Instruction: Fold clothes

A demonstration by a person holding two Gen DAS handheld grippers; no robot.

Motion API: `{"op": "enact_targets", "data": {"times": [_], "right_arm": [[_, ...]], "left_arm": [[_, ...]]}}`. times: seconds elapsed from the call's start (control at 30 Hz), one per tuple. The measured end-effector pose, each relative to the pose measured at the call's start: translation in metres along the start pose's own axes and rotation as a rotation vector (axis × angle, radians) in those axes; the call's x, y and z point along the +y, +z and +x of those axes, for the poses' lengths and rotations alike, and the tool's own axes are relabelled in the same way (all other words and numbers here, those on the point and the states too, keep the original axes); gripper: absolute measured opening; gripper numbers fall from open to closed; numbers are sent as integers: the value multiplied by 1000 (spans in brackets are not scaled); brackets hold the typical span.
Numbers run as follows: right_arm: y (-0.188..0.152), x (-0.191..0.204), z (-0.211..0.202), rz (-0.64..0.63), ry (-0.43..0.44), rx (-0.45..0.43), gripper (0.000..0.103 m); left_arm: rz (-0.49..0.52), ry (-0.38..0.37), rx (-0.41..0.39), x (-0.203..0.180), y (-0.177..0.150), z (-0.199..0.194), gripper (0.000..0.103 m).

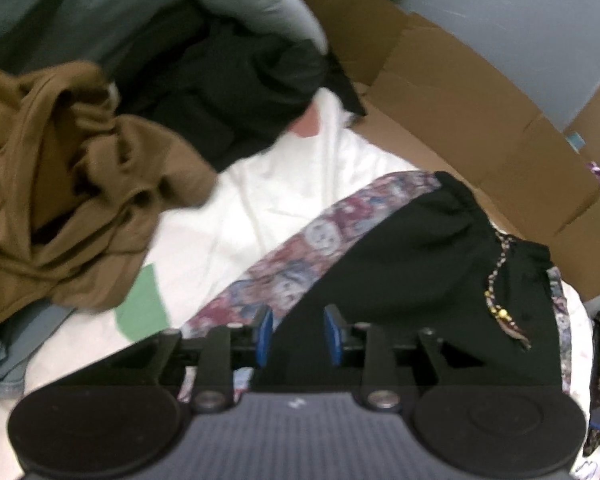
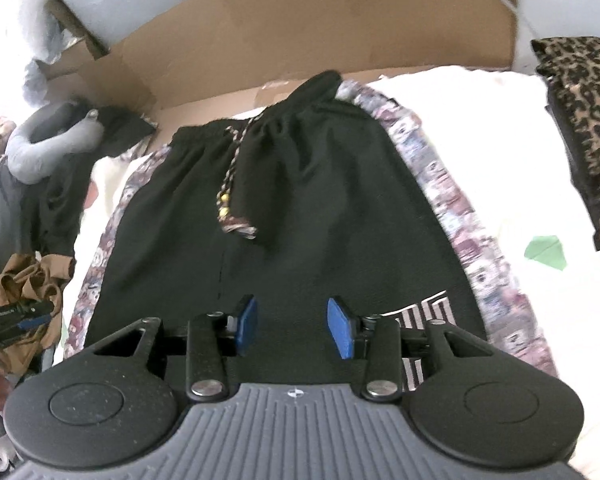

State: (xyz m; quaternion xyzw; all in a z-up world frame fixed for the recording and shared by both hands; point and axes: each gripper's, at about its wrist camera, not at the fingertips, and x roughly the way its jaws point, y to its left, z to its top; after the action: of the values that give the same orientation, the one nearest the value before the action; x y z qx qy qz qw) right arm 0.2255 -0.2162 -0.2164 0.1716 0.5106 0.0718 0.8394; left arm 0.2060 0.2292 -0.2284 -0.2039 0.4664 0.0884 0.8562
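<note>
The left gripper (image 1: 298, 334) hangs above the black shorts (image 1: 412, 280), its blue pads (image 1: 265, 332) parted with nothing between them; the right gripper (image 2: 294, 326) does likewise over the same shorts (image 2: 300, 208), pads apart and clear of the cloth.

The shorts lie spread flat on a white sheet (image 1: 260, 200), waistband at the far end from both tools, a beaded drawstring (image 2: 230, 184) trailing down the middle and a patterned stripe (image 1: 300, 256) along each side.

Beyond the waistband stands a cardboard wall (image 2: 300, 40). Off the left gripper's left side sits a crumpled brown garment (image 1: 60, 184), with dark clothes (image 1: 228, 92) heaped past it. To the right gripper's right lies leopard-print fabric (image 2: 580, 120).

Both views are motion-blurred, and the tool bodies hide the near hem of the shorts. Bare sheet shows on both sides of the shorts.
</note>
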Motion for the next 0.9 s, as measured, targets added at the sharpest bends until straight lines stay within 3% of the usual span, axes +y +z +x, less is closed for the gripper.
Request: {"op": "enact_targets", "data": {"times": [0.4, 0.57, 0.63, 0.8, 0.9], "right_arm": [[-21, -46, -7, -2, 48, -23, 47], [-31, -56, -7, 26, 66, -52, 47], [-34, -61, -10, 43, 75, -67, 47], [-37, -78, -17, 16, 48, -128, 47], [-38, -92, -18, 19, 4, -116, 47]], "left_arm": [[153, 1, 16, -58, 16, -12, 40], [250, 18, -5, -74, 20, -35, 52], [270, 31, -15, -79, 24, -43, 52], [273, 37, 1, -95, 41, -39, 52], [274, 40, 11, -105, 47, -35, 52]]}}
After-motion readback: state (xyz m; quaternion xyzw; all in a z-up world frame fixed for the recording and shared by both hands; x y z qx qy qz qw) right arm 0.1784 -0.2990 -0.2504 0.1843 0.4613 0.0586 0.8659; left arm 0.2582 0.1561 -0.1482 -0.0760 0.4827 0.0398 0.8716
